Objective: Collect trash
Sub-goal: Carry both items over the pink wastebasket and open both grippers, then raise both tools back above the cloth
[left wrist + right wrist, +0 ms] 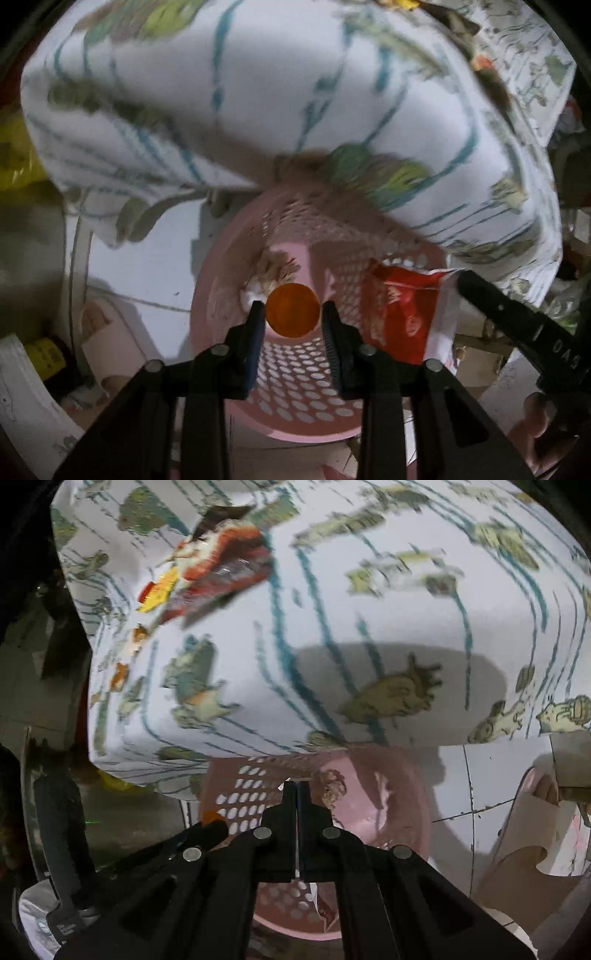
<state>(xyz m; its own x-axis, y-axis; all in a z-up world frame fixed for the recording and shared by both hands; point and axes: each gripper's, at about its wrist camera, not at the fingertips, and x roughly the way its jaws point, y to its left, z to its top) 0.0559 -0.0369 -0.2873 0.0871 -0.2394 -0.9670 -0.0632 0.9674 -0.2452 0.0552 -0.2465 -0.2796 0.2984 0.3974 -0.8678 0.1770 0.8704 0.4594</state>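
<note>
While both grippers tilt over the pink basket (pixel 295 373), left fingers (pixel 255 321) released, right fingers (pixel 290 797) clenched.

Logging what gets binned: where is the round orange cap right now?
In the left wrist view, the round orange cap sits between the open jaws, above the pink perforated plastic basket.

Dim light, motion blur, fisheye-warped dark edges.

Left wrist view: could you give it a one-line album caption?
Left gripper with open jaws flanking an orange disc above a pink perforated basket beside a red wrapper.
</note>
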